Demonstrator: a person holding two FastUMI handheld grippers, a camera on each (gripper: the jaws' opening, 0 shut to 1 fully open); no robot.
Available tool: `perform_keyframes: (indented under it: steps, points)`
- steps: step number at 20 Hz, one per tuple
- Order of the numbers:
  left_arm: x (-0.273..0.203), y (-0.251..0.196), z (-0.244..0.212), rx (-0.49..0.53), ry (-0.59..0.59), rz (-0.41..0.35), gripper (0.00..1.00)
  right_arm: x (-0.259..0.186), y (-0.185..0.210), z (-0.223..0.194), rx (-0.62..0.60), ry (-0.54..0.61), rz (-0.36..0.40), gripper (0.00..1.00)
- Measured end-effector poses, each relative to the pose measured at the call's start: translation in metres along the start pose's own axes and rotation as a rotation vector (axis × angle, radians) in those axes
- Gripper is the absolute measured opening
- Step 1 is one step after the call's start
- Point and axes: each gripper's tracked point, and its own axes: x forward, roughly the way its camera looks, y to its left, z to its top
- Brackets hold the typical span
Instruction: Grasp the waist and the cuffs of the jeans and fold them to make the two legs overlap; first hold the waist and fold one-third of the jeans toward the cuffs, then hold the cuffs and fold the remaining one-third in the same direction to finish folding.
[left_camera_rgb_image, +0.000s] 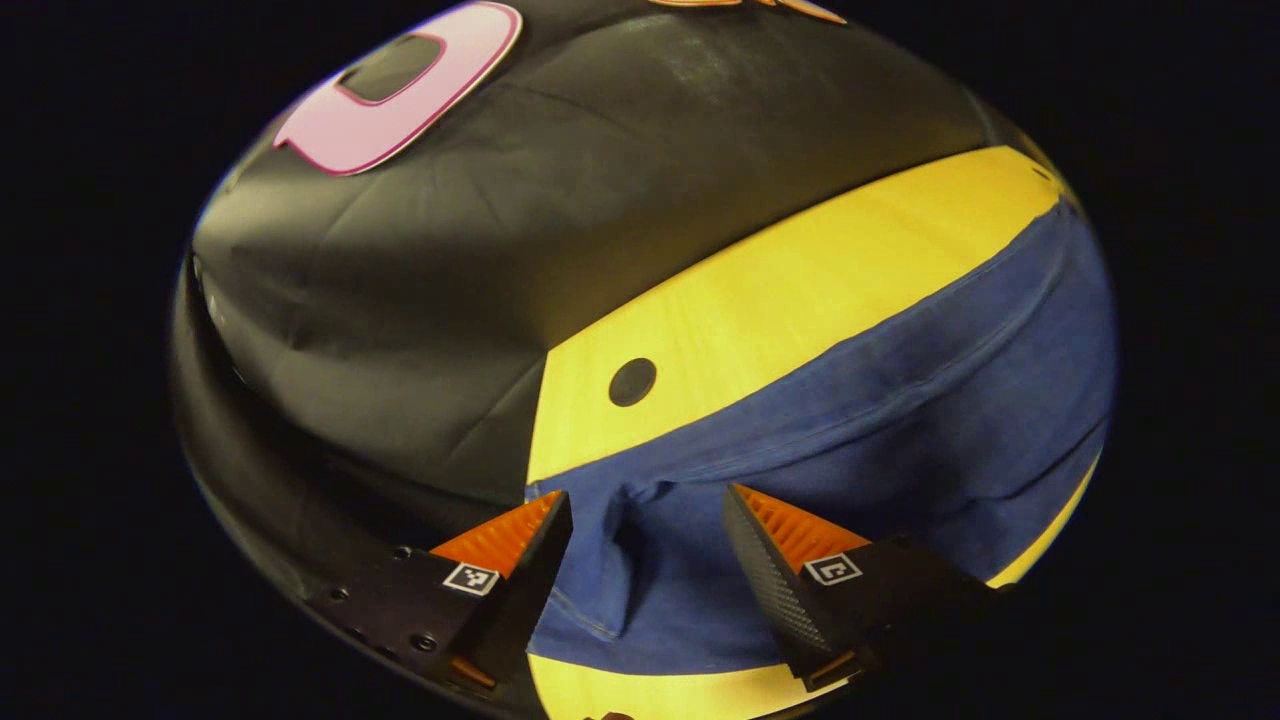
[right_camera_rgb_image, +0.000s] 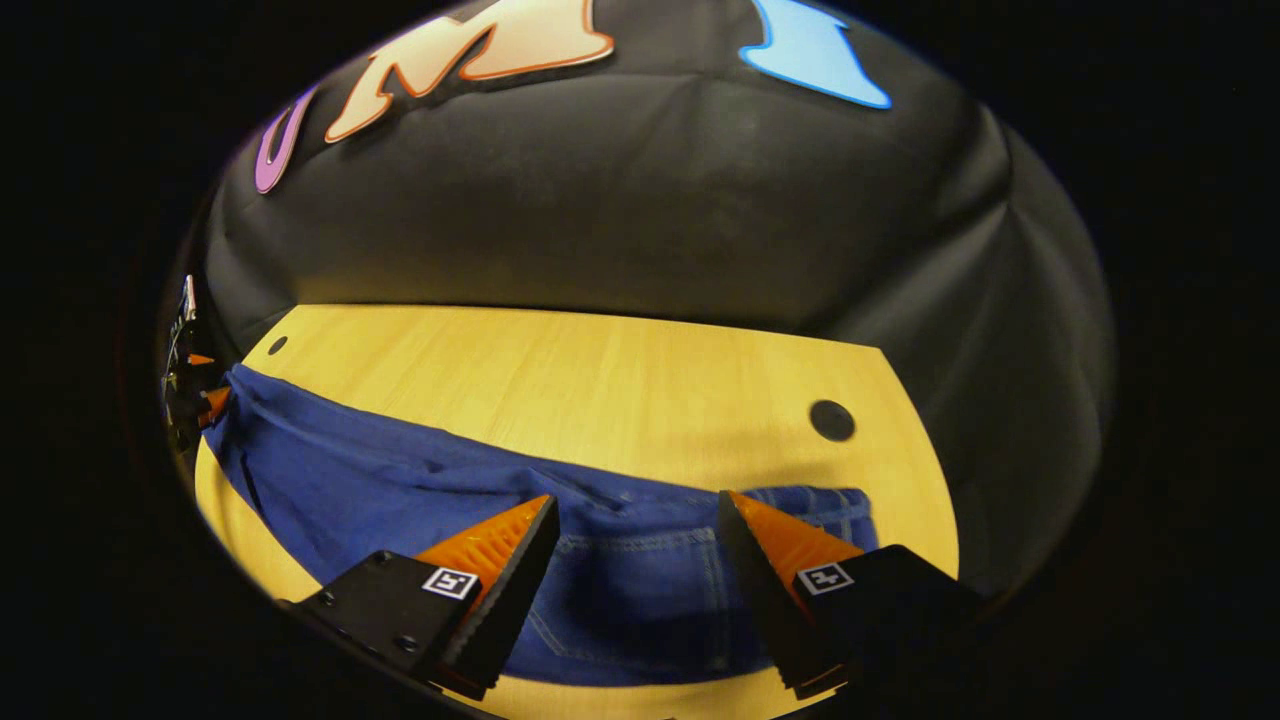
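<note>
The table (right_camera_rgb_image: 600, 370) carries the jeans (right_camera_rgb_image: 400, 490), laid flat with their long axis running between the two hand-held grippers. The left hand-held gripper (left_camera_rgb_image: 648, 515) hovers wide over the cuff end; the right hand-held gripper (right_camera_rgb_image: 638, 520), equally wide, hangs above the waist.

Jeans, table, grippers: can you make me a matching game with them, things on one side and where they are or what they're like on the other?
Things:
1. jeans
2. table
3. left gripper
4. right gripper

Clues:
A. open, over the waist end with stitched seams
B. blue, lying flat
C. wooden, with round dark holes
D. open, over the end by the table's corner, probably the cuffs

Pairs: 1-B, 2-C, 3-D, 4-A
</note>
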Motion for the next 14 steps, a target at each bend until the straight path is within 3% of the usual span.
perform_keyframes:
  steps: [4,6,11,14]
  points:
    - [-0.010,-0.012,0.024,-0.090,-0.114,-0.117,0.95,-0.037,-0.075,-0.042,0.029,0.051,-0.115,1.00]
    - [-0.025,-0.016,0.041,-0.134,-0.180,-0.155,0.95,-0.047,-0.099,-0.056,0.100,0.068,-0.137,1.00]
    - [-0.059,-0.008,0.079,-0.302,-0.280,-0.205,0.94,-0.031,-0.126,-0.084,0.219,0.099,-0.110,1.00]
    - [-0.073,-0.005,0.093,-0.400,-0.307,-0.224,0.95,-0.028,-0.122,-0.090,0.260,0.116,-0.076,1.00]
